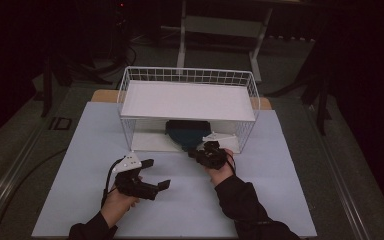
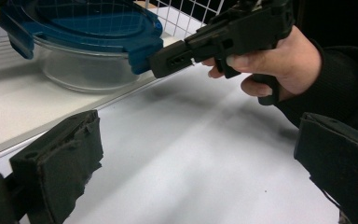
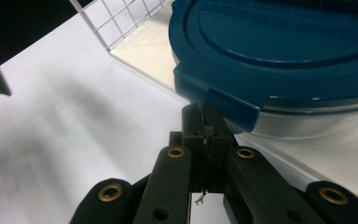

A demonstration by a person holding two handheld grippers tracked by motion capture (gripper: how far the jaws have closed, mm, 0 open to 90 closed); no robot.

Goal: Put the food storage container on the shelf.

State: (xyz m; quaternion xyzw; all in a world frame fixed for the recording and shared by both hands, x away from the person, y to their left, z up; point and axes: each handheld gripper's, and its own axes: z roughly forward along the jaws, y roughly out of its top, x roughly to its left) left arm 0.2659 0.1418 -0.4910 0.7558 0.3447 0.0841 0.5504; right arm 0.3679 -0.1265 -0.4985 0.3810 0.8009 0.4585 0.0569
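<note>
A clear glass container (image 2: 84,72) with a dark blue lid (image 2: 84,23) stands on the white floor of a wire rack (image 1: 130,82), under its shelf. In the high view the container (image 1: 187,132) sits at the rack's open front. My right gripper (image 1: 195,153) is shut, and its joined tips (image 3: 206,122) rest against the lid's corner latch flap (image 3: 223,100); nothing shows between the jaws. In the left gripper view the right gripper (image 2: 168,60) meets that flap (image 2: 142,53) from the side. My left gripper (image 1: 156,173) is open above the mat, its pads (image 2: 56,168) wide apart and empty.
The rack's white shelf board (image 1: 187,100) spans the top, with wire walls at the sides and back. A pale blue mat (image 1: 280,190) covers the table in front. Dark floor, cables and a stand's legs (image 1: 182,35) lie beyond the table.
</note>
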